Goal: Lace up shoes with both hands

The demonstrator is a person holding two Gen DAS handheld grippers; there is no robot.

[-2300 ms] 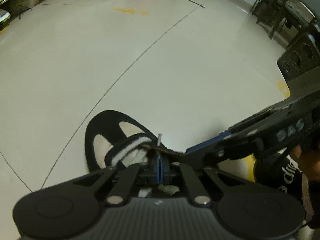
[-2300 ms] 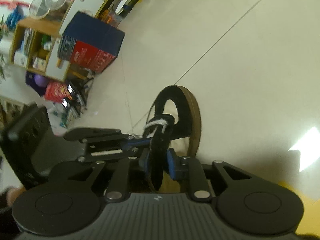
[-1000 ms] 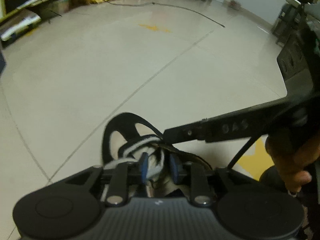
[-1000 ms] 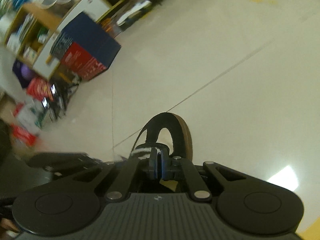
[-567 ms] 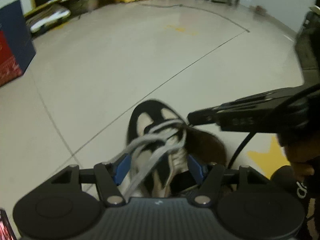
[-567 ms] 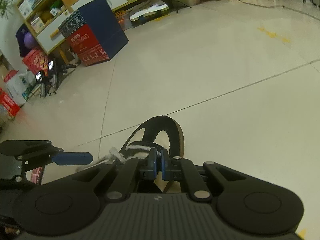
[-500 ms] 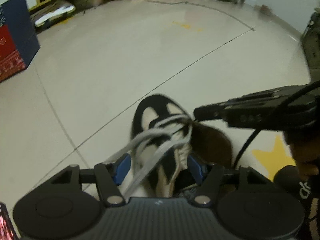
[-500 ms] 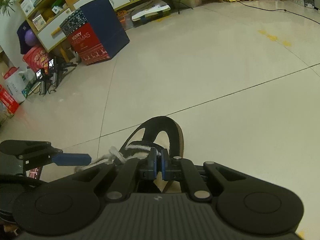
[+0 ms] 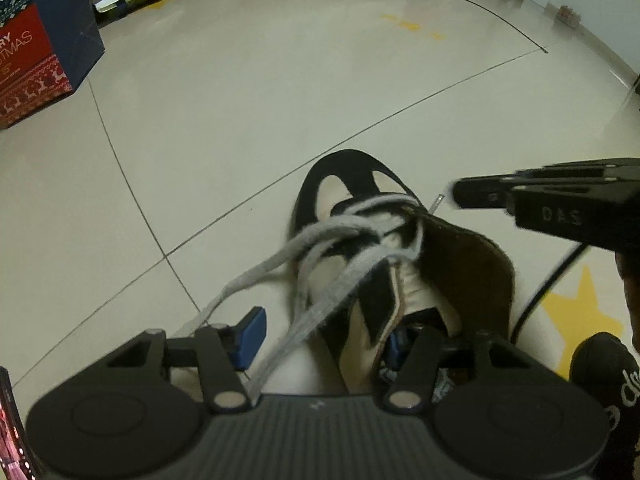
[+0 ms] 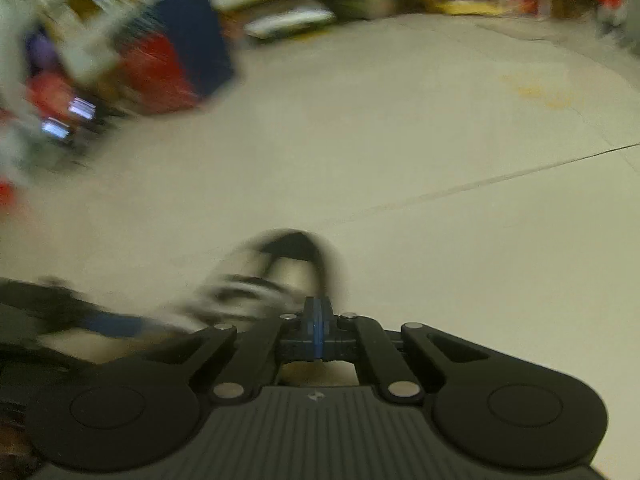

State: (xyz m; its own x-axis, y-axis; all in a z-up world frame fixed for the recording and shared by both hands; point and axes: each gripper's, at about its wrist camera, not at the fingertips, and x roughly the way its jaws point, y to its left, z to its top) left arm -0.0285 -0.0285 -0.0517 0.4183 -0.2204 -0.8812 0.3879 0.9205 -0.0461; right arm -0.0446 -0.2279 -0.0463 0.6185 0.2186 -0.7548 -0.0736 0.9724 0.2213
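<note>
Left wrist view
- The left gripper (image 9: 320,340) points down at a shoe (image 9: 384,264) on the floor (image 9: 280,92)
- Its jaws stand apart and are closing a little; one blue pad (image 9: 250,336) is left of the shoe, the other is mostly hidden behind the tongue
- The shoe's near part and two grey lace (image 9: 304,248) strands lie between the jaws; no pad visibly presses on them
- The shoe is black and cream, toe pointing far, with a brown inner heel on its right
- The lace crosses over the tongue and runs near and left, toward the left pad
- The right gripper (image 9: 456,194) reaches in from the right, its tip just beside the shoe's right eyelets; a pale lace tip shows next to it
- A red and blue box (image 9: 40,48) stands far left
- A yellow star (image 9: 580,316) is on the floor right of the shoe

Right wrist view
- This view is blurred
- The right gripper (image 10: 317,334) is clenched, blue pads together; whether they pinch the lace I cannot tell
- The shoe (image 10: 276,280) lies just beyond and left of the pads
- The left gripper (image 10: 112,326) shows as a dark smear at near left
- The box (image 10: 180,48) is far left
</note>
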